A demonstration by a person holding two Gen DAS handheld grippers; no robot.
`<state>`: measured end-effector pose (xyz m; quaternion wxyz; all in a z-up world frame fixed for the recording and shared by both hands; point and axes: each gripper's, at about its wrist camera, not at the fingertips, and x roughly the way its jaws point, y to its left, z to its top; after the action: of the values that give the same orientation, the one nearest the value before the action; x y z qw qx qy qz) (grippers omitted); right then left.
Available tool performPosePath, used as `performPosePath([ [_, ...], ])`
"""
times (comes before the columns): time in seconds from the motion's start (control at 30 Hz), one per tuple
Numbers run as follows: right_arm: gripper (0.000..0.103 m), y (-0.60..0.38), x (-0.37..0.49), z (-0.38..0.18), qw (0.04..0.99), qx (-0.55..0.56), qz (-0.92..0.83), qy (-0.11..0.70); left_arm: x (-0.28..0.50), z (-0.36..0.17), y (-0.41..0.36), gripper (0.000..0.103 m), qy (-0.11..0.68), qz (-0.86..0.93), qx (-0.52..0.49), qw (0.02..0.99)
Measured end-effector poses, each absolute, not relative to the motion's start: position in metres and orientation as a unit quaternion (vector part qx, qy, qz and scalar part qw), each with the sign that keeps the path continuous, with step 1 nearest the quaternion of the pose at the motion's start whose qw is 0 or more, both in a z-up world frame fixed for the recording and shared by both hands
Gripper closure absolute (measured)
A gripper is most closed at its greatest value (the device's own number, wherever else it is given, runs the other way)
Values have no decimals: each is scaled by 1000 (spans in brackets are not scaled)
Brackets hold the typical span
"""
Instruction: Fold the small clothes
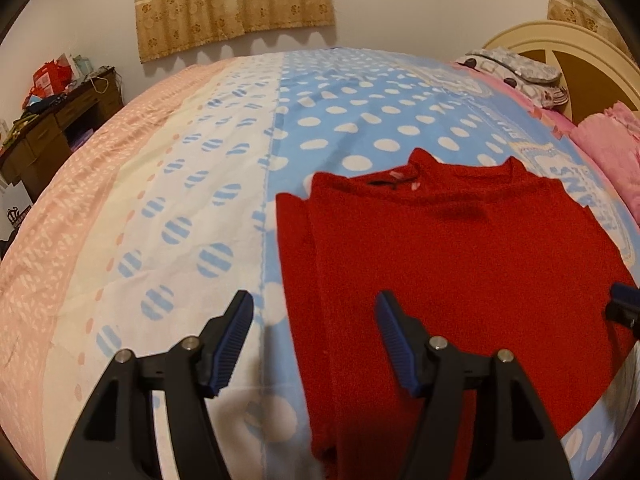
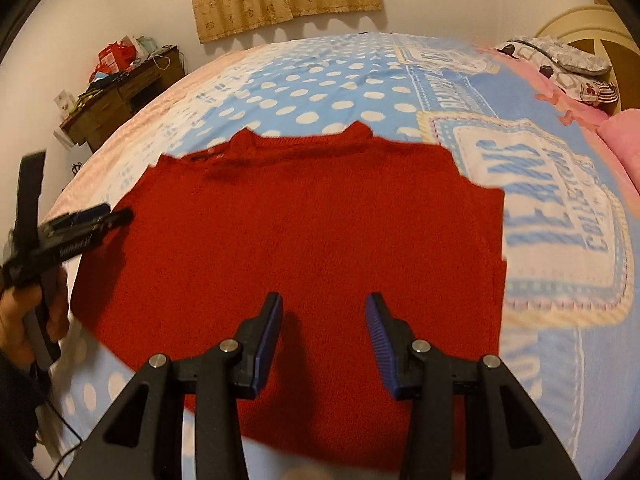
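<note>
**Item: one red sweater, laid flat on a bed, partly folded**

Location. The red sweater (image 2: 296, 236) lies on the blue dotted bedspread (image 1: 360, 120), collar toward the far wall, hem toward the grippers. Both sides appear already turned in, leaving a roughly rectangular panel; layered edges show along its left side in the left wrist view.

Handling, as judged. Knit, fuzzy surface; soft and limp, light, not slippery, not fragile. It should drape and sag when lifted and cling slightly to the bedspread. Best hold: the two hem corners nearest the grippers, pinching all layers at once, to carry the hem up to the collar. A grip on one layer alone would likely pull the side folds open.

Left gripper (image 1: 314, 334). Jaws spread wide, holding nothing; hovers above the sweater's left edge, one finger over the bedspread, one over the knit.

Right gripper (image 2: 324, 334). Jaws spread, holding nothing; poised over the middle of the hem area.

Containers. None on the bed. A wooden desk (image 2: 116, 96) by the wall carries red boxes and clutter too small to identify. Pink bedding (image 1: 612, 148) and a patterned pillow (image 1: 516, 72) lie near the headboard (image 1: 560, 40).
</note>
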<state>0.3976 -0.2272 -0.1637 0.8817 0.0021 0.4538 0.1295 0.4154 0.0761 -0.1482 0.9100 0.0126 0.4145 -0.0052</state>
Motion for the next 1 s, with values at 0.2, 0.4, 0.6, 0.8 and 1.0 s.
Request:
performPosePath([
  [0.2, 57, -226, 384, -176, 885, -6, 117, 451, 407, -149, 74, 36, 421, -11, 11, 907],
  [0.4, 50, -221, 377, -181, 892, -13, 109, 439, 386, -148, 76, 32, 421, -16, 10, 907],
  [0.6, 46, -217, 372, -187, 902, -21, 102, 419, 365, -154, 80, 26, 422, -23, 8, 906],
  [0.8, 42, -212, 370, -189, 908, -23, 87, 409, 373, -165, 82, 15, 421, -10, 1, 907],
  [1.0, 42, -207, 363, -179, 906, -21, 75, 416, 380, -167, 87, 9, 424, -14, -8, 905],
])
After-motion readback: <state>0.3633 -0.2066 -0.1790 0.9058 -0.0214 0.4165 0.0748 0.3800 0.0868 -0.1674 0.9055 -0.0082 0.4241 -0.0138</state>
